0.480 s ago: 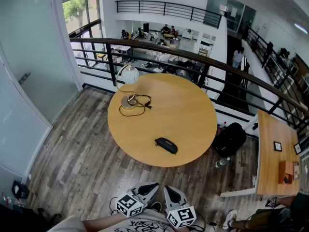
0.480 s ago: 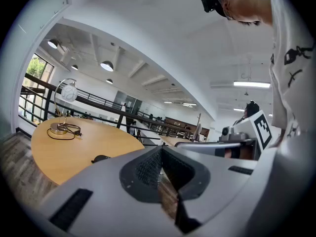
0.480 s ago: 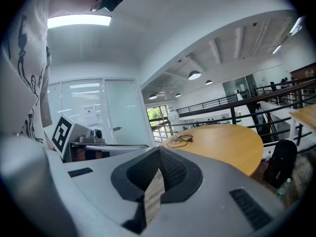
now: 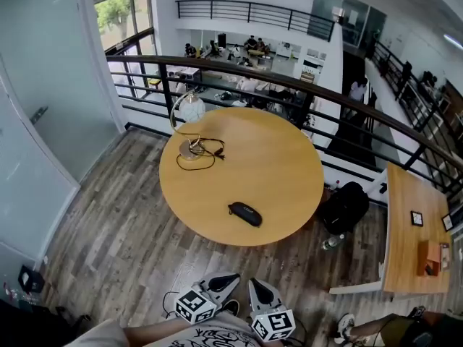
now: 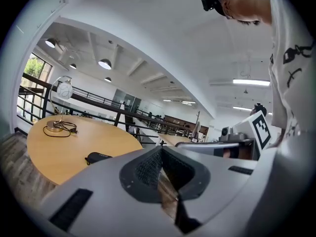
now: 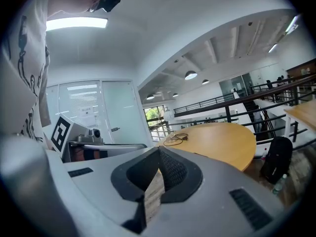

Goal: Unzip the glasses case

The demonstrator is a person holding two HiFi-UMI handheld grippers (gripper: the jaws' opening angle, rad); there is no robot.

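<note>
A black zipped glasses case [image 4: 244, 213] lies on the round wooden table [image 4: 275, 157], near its front edge; it also shows small in the left gripper view [image 5: 98, 157]. My left gripper [image 4: 223, 283] and right gripper [image 4: 262, 292] are held low at the bottom of the head view, well short of the table, side by side. Both are shut with nothing between the jaws. The left gripper [image 5: 161, 149] points toward the table; the right gripper [image 6: 159, 150] sees the table's far part [image 6: 222, 142].
A desk lamp [image 4: 189, 114] with a coiled cable [image 4: 206, 150] stands at the table's back left. A black backpack [image 4: 345, 207] and a bottle [image 4: 333, 242] sit on the wooden floor right of the table. A railing [image 4: 304, 96] runs behind; another desk [image 4: 412, 237] is at right.
The head view has shifted slightly; the table and case sit a little higher and to the left in the frame. Both grippers stay low and shut.
</note>
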